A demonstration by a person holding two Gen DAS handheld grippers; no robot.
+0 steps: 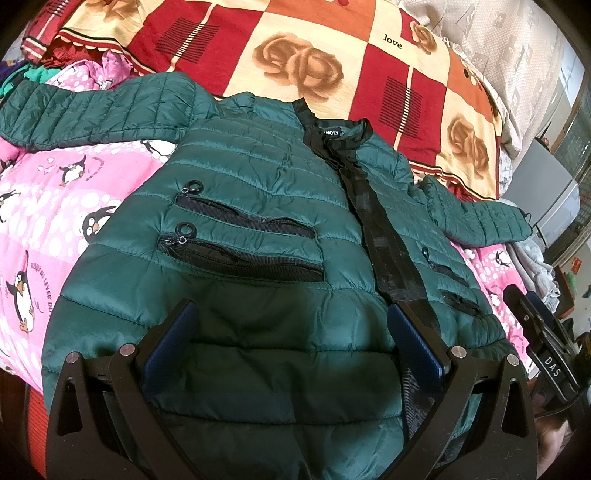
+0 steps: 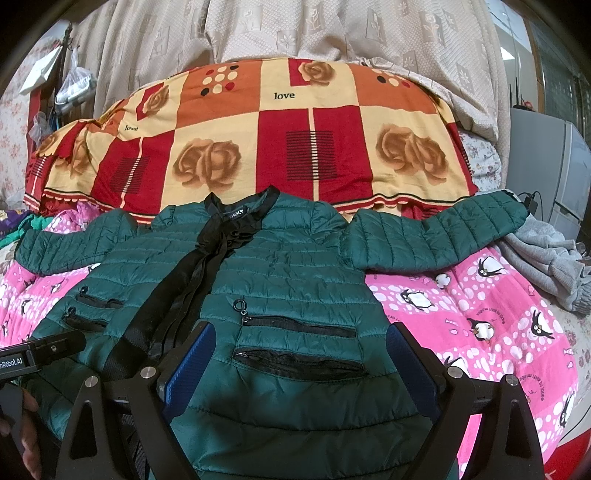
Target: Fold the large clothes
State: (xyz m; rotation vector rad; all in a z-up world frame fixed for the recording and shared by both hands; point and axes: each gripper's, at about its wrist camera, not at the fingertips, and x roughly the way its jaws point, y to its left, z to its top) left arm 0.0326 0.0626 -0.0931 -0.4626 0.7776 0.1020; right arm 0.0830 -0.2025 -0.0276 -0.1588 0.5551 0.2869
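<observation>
A dark green quilted jacket (image 1: pixel 258 206) lies front up on the bed, sleeves spread out to both sides, black zip placket down the middle. It also shows in the right wrist view (image 2: pixel 280 269). My left gripper (image 1: pixel 291 325) is open and hovers over the jacket's lower left panel near the hem. My right gripper (image 2: pixel 299 343) is open over the lower right panel, around its two zip pockets (image 2: pixel 299 347). Neither holds any cloth. The right gripper's body shows at the edge of the left wrist view (image 1: pixel 543 343).
The jacket rests on a pink penguin-print quilt (image 2: pixel 480 317). A red and cream rose blanket (image 2: pixel 258 136) is heaped behind it. Grey clothes (image 2: pixel 546 262) lie at the right. A beige curtain (image 2: pixel 295 29) hangs at the back.
</observation>
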